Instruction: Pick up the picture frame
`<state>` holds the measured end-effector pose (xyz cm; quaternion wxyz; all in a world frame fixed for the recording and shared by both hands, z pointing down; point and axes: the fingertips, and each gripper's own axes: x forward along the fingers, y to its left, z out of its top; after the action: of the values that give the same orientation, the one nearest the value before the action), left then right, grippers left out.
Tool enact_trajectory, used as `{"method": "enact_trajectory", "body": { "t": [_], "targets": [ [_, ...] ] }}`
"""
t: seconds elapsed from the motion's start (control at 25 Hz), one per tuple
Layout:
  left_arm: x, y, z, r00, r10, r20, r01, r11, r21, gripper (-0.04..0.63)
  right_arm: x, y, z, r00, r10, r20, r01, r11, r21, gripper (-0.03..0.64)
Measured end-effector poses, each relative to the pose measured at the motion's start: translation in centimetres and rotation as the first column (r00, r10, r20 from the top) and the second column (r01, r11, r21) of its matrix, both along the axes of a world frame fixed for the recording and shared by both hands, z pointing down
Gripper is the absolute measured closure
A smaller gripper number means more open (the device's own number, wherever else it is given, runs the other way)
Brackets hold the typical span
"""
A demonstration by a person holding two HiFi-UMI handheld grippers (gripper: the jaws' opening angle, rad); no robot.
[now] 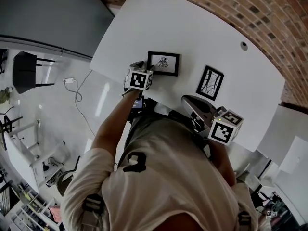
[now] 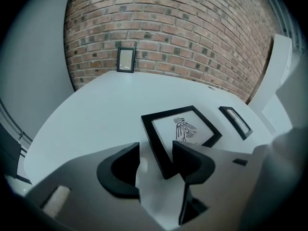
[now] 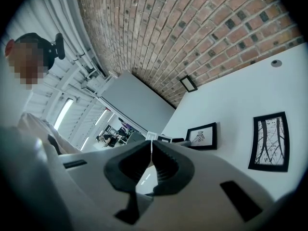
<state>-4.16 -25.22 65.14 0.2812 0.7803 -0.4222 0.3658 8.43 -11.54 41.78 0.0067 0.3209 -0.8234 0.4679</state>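
Frame (image 1: 163, 63): flat on the white surface (image 1: 202, 32), upper centre of the head view.
Left claw (image 2: 156, 154): wide, astride the frame's near corner, not clamped.
Right claw (image 3: 151, 150): closed, empty, lower right.

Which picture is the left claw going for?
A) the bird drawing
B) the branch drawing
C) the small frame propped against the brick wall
A: in the left gripper view, the left gripper has its jaws apart around the near corner of the bird picture frame, which lies flat on the white table.
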Motion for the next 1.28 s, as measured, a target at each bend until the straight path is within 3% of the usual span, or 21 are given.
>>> {"method": "enact_trajectory", "body": {
  "t": [1.28],
  "targets": [
    [-2.1, 5.1, 0.3, 0.999, -0.041, -0.025, 0.04, 0.999, -0.03, 0.402, -1.8, -1.6, 0.2, 0.997, -0.07, 0.028, 0.07, 0.998, -0.003, 0.611]
  ]
}}
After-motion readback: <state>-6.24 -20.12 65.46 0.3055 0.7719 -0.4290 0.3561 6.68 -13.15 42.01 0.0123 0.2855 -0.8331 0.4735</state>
